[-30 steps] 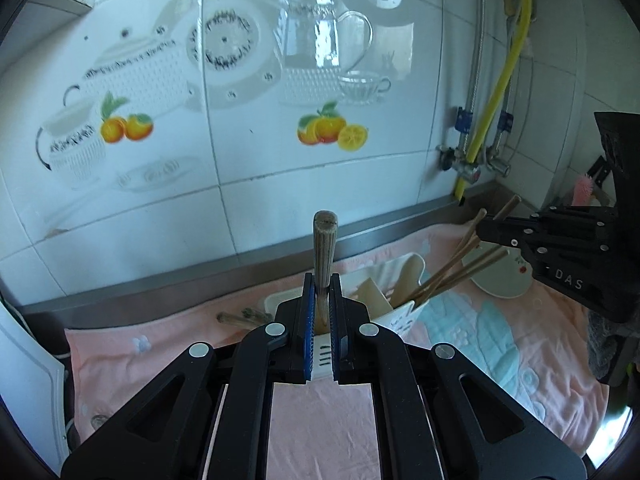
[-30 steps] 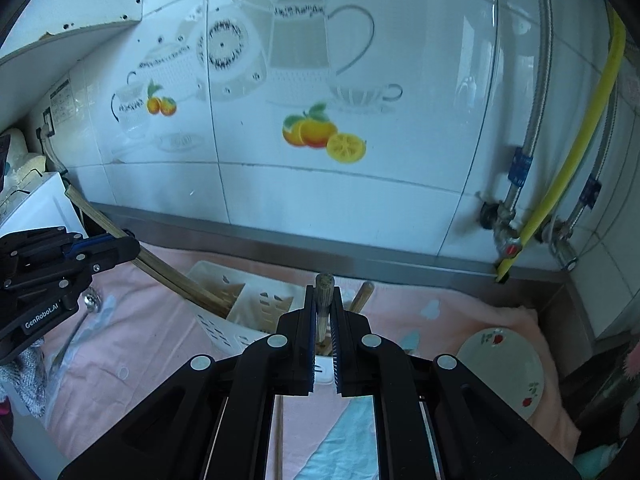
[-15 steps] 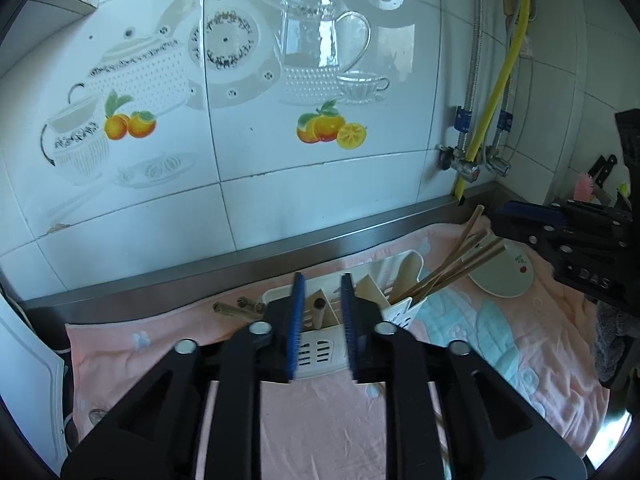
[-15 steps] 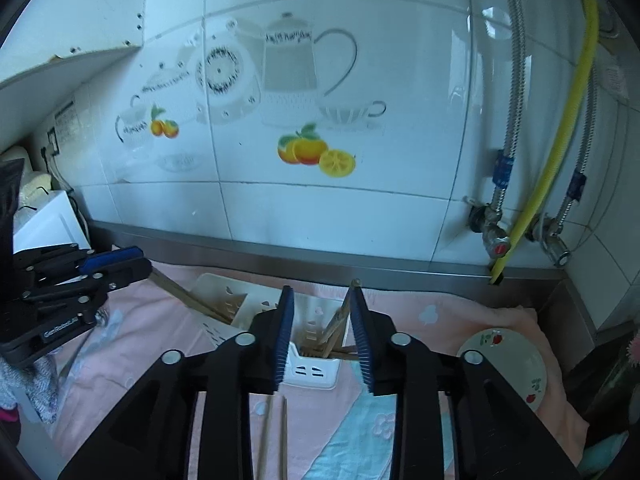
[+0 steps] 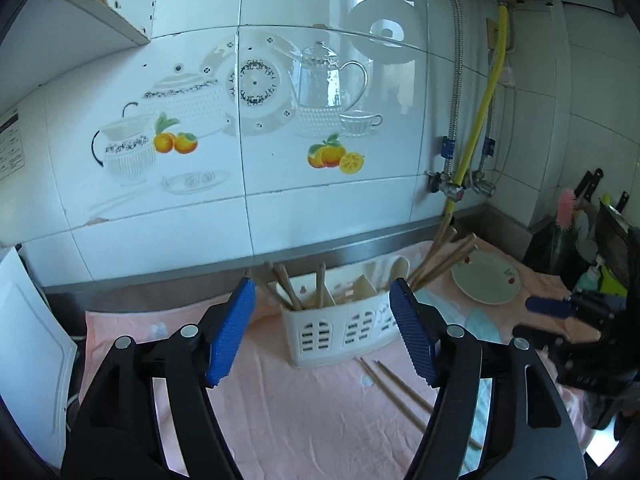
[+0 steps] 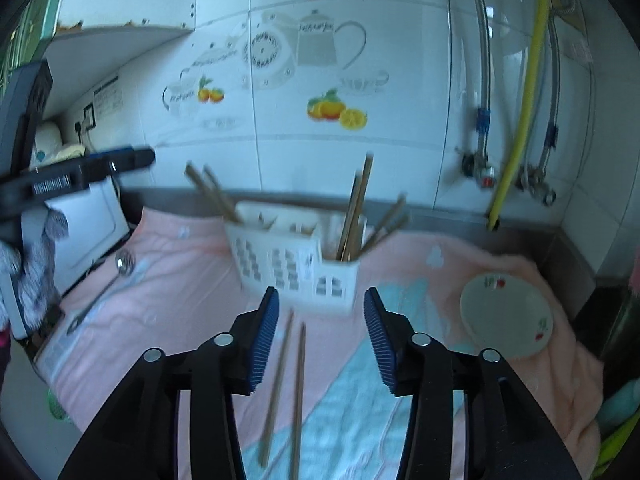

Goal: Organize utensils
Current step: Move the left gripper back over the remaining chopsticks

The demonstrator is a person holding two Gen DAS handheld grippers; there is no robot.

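A white slotted utensil caddy [image 5: 344,326] holds tan wooden chopsticks [image 6: 352,216] on a pink cloth [image 5: 280,400] with a pale-blue patch. The white plate [image 6: 506,320] carries red cherries. Gripper pads [image 6: 264,340] are ribbed blue.

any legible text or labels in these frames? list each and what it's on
None can be read.
Printed white sticker on the left wall tile: too small.
Lettering on the grey teapot decal: blurred.
White label on the left gripper body: blurred.
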